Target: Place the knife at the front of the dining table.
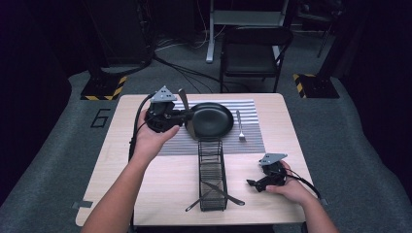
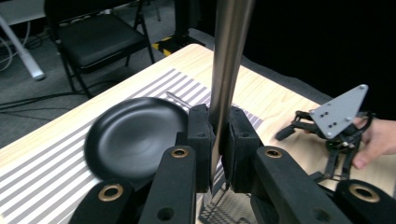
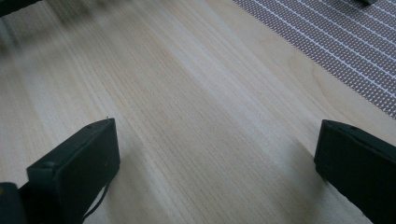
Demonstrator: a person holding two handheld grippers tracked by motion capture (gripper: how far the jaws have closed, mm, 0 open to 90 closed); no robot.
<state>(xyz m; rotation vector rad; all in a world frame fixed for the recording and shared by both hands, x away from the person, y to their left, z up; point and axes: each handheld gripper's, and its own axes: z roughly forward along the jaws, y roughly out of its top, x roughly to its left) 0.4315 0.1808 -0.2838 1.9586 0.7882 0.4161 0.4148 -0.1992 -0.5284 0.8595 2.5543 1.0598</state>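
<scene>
Now: left gripper (image 1: 182,116) pinches knife (image 2: 227,70) upright at plate's (image 1: 214,119) left rim (mat's far half); right gripper (image 1: 256,183) spread, idle near right edge.

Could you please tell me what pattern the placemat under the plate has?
The placemat has grey and white stripes, clearest in the high view, under the black plate.

Wooden table (image 1: 160,179), striped placemat (image 1: 252,141), wire rack (image 1: 212,170)

We find the plate (image 1: 212,120) on the placemat (image 1: 252,138), the fork (image 1: 239,127) right of it, the wire rack (image 1: 212,175) nearer.
</scene>
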